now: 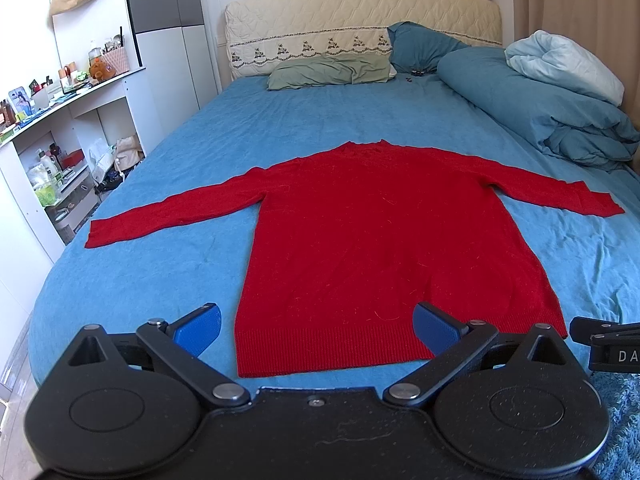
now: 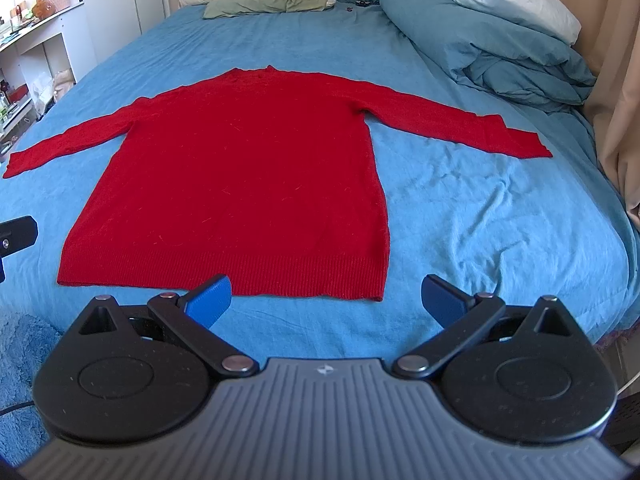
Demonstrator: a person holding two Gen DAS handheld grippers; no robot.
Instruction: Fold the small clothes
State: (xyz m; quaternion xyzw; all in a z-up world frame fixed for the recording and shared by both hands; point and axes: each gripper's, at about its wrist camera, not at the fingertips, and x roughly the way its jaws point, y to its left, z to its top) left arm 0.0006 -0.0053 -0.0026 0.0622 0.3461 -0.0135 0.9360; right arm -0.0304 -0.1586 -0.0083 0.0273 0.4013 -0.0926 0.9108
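A red long-sleeved sweater (image 1: pixel 384 240) lies flat on the blue bed sheet (image 1: pixel 168 280), both sleeves spread out, hem toward me. It also shows in the right wrist view (image 2: pixel 240 184). My left gripper (image 1: pixel 316 326) is open and empty, hovering over the hem's left part. My right gripper (image 2: pixel 326 300) is open and empty, just in front of the hem near its right corner. The right gripper's body shows at the left wrist view's right edge (image 1: pixel 608 344).
A rolled blue duvet (image 1: pixel 540 100) lies along the bed's right side, with pillows (image 1: pixel 332 72) at the headboard. White shelves with clutter (image 1: pixel 60 140) stand left of the bed. A curtain (image 2: pixel 616 100) hangs at the right. A fluffy blue rug (image 2: pixel 20 360) is by the bed.
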